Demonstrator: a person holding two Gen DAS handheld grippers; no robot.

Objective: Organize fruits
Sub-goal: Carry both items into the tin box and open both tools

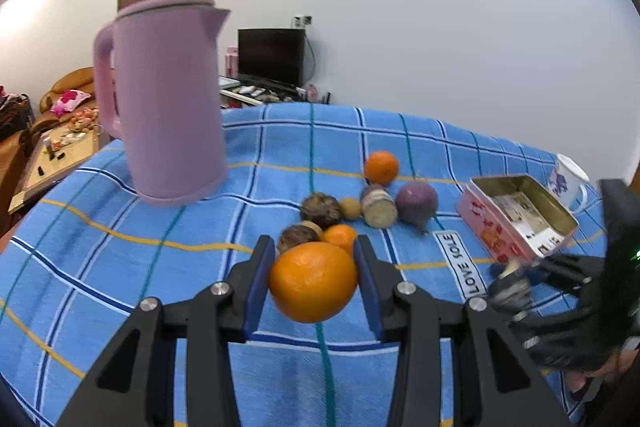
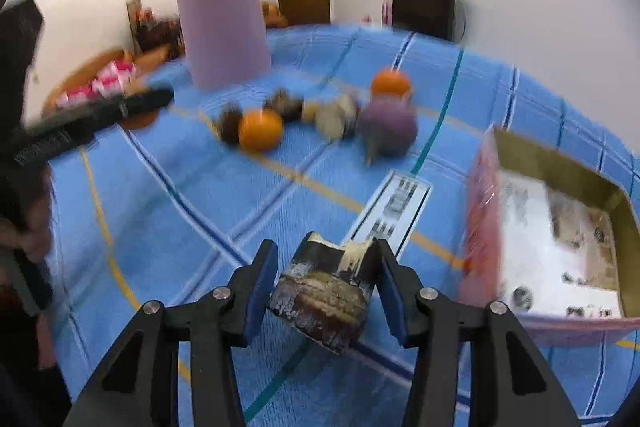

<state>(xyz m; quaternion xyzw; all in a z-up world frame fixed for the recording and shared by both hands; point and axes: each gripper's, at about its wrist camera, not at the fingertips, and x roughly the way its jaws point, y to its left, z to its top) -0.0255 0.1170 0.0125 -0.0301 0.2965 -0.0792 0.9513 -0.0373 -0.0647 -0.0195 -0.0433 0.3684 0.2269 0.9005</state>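
My left gripper [image 1: 314, 247] is shut on a large orange [image 1: 312, 281], held just above the blue checked cloth [image 1: 160, 287]. My right gripper [image 2: 326, 251] is shut on a dark brown and cream cylindrical chunk [image 2: 324, 291], left of an open pink tin box [image 2: 480, 227]. Beyond both lies a pile of fruit: a small orange [image 1: 340, 237], a farther orange [image 1: 381, 167], a purple round fruit [image 1: 416, 203], a cut pale piece [image 1: 378, 209] and brown husky ones [image 1: 320, 209]. The right wrist view is blurred. In the left wrist view the right gripper [image 1: 516, 283] shows blurred beside the tin [image 1: 488, 227].
A tall pink kettle [image 1: 168, 99] stands at the back left of the cloth. A white mug [image 1: 568, 179] sits behind the tin. A sewn "LOVE SOLE" label [image 1: 464, 267] lies on the cloth. The table edge drops off at the left toward a cluttered low table [image 1: 60, 151].
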